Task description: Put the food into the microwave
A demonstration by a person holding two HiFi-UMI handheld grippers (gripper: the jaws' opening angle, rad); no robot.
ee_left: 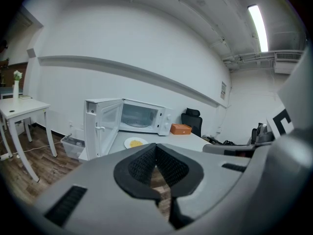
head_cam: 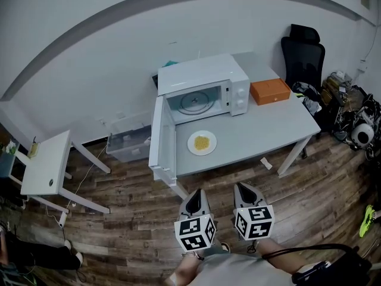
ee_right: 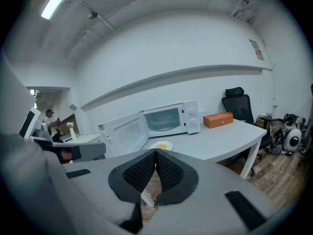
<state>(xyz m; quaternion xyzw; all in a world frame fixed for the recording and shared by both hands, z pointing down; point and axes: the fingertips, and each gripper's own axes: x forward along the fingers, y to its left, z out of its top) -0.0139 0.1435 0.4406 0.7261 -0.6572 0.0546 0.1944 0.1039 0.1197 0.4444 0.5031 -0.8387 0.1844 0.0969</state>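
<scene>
A white microwave (head_cam: pixel 205 88) stands at the back of a grey table (head_cam: pixel 280 127), its door (head_cam: pixel 162 139) swung wide open to the left. In front of it lies a white plate with yellow food (head_cam: pixel 202 142). The plate (ee_left: pixel 135 142) and microwave (ee_left: pixel 142 116) also show far off in the left gripper view, and the plate (ee_right: pixel 161 145) and microwave (ee_right: pixel 168 119) in the right gripper view. My left gripper (head_cam: pixel 195 199) and right gripper (head_cam: pixel 245 192) hover side by side over the floor, short of the table's front edge. Both are shut and hold nothing.
An orange box (head_cam: pixel 269 91) sits on the table right of the microwave. A black office chair (head_cam: pixel 302 55) and clutter stand at the right. A clear plastic bin (head_cam: pixel 128 139) lies on the floor left of the table, and a small white side table (head_cam: pixel 47 162) farther left.
</scene>
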